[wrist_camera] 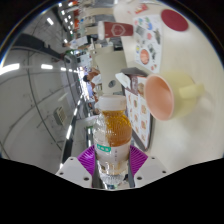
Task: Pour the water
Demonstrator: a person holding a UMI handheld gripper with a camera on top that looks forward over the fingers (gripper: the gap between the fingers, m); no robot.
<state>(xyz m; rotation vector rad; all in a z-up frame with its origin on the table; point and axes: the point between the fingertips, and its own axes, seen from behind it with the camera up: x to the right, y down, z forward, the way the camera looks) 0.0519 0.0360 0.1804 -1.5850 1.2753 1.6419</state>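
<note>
My gripper [113, 160] is shut on a clear plastic bottle [114, 128] with amber liquid and a light label. Both purple pads [92, 158] press on its sides. The whole view is rolled sideways, so the bottle is tipped, with its cap end [107, 101] pointing away beyond the fingers. A pale yellow cup [165, 95] with a pink inside and a handle stands just beyond the bottle, its mouth facing the bottle. No stream of liquid shows.
The cup rests on a white table [185, 50] with a patterned cloth or paper [137, 112] under it. A red and white box [116, 33] and a plate with dots [150, 40] lie further off. A long corridor-like room [50, 70] stretches beyond.
</note>
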